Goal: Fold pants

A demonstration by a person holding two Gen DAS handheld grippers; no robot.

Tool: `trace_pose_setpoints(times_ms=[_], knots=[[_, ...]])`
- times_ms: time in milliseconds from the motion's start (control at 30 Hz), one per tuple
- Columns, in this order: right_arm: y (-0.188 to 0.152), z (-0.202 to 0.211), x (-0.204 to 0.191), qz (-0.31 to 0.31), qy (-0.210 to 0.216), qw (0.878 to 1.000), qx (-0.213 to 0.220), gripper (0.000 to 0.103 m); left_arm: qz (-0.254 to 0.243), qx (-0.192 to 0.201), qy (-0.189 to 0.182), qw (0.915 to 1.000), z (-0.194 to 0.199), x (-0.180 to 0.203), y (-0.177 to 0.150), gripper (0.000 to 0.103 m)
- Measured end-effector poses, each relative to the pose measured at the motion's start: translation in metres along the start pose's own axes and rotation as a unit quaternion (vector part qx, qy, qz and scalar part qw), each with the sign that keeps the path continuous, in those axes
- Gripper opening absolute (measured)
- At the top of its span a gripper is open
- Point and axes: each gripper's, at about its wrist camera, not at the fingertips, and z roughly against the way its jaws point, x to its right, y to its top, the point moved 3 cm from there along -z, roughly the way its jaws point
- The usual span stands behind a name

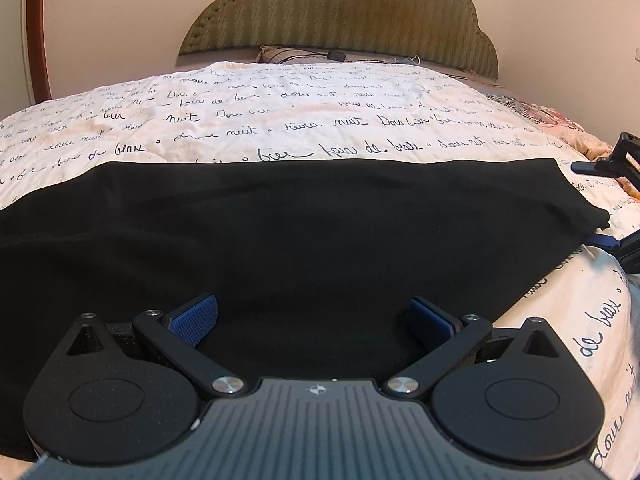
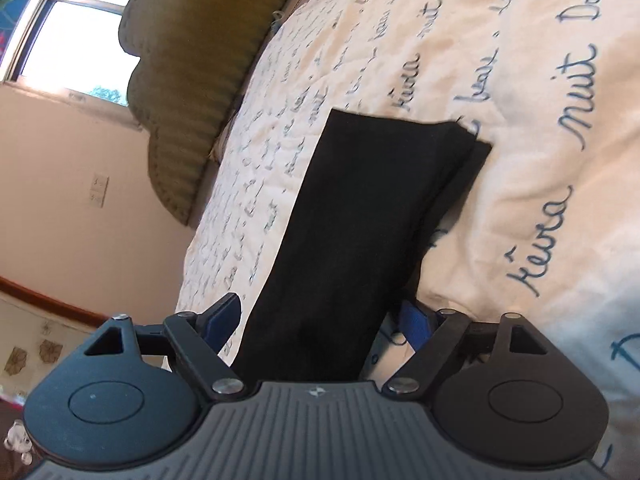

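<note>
Black pants (image 1: 300, 220) lie folded into a long strip across a cream bedspread (image 1: 280, 120) printed with handwriting. My left gripper (image 1: 314, 320) hovers over the near long edge of the strip, its jaws wide open and its blue pads apart from the cloth. In the right wrist view the same pants (image 2: 360, 200) run lengthwise away from my right gripper (image 2: 320, 320). That gripper is open, with the near end of the strip lying between its fingers and a clear gap at the left pad. In the left wrist view my right gripper (image 1: 596, 204) straddles the strip's right end.
A green padded headboard (image 1: 340, 12) stands at the far end of the bed, with a pillow (image 1: 280, 54) and a dark cable below it. A window (image 2: 72, 28) is in the wall beyond the headboard. The bedspread (image 2: 520, 80) drops off at the right edge of the bed.
</note>
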Motion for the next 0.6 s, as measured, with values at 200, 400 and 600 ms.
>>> trace_pose_setpoints(times_ms=[200,400,600], knots=[[0.020,0.017,0.024,-0.069,0.042,0.991,0.107,0.083,-0.007,0.003,0.005,1.0000,0.000,0.002,-0.002,0.103],[0.025,0.004,0.022,-0.034,0.010,0.992,0.117,0.067,-0.013,0.002,0.011,0.9999,0.000,0.004,-0.001,0.103],[0.029,0.007,0.055,-0.101,0.017,0.984,0.142,0.025,-0.018,0.001,0.017,0.9997,-0.001,0.007,-0.001,0.103]])
